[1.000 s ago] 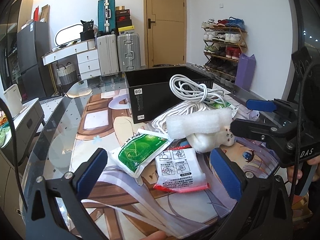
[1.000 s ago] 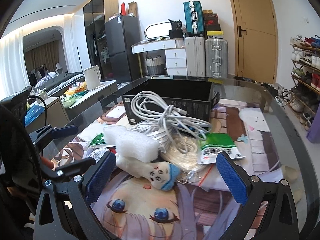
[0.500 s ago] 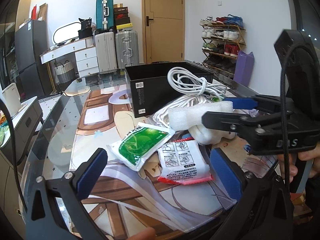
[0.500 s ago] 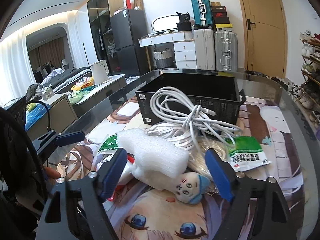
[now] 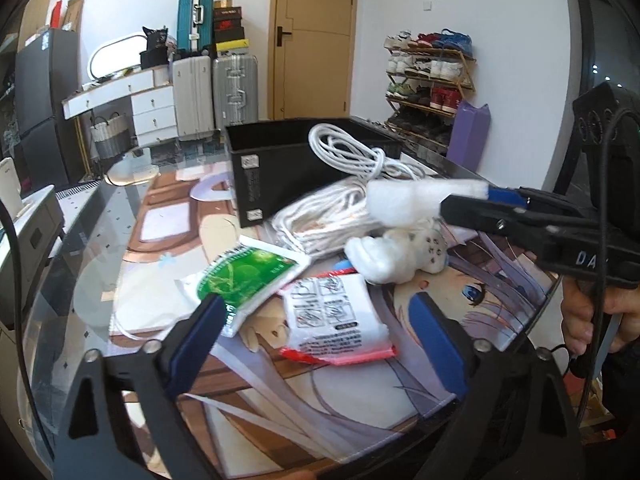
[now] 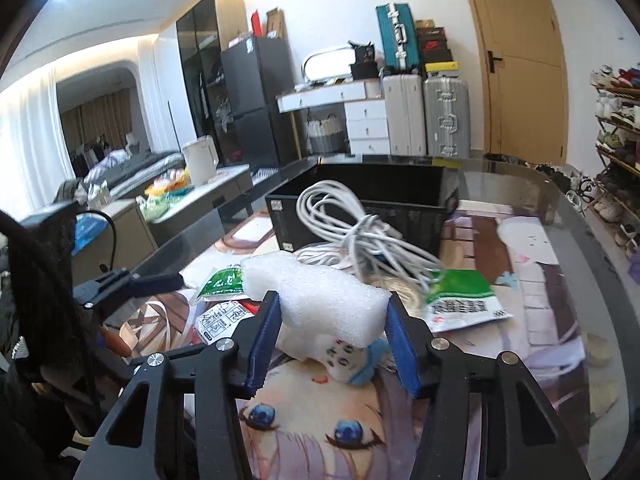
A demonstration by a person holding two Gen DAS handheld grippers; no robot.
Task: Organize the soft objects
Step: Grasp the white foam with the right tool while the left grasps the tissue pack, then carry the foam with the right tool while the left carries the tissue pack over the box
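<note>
One white foam block (image 6: 320,294) sits clamped between the blue pads of the right gripper (image 6: 330,336), on top of a small white plush toy (image 6: 340,360) that lies just under the fingertips on the printed mat (image 6: 400,440). Beyond the block, further out from that gripper, lie a coil of white cable (image 6: 360,228) against a black bin (image 6: 384,200), with a green sachet (image 6: 464,300) ahead to the right. Left gripper (image 5: 320,344) hangs with its fingers apart and gripping nothing, a red-edged white packet (image 5: 336,320) between them and a second green sachet (image 5: 248,276) by its left finger.
</note>
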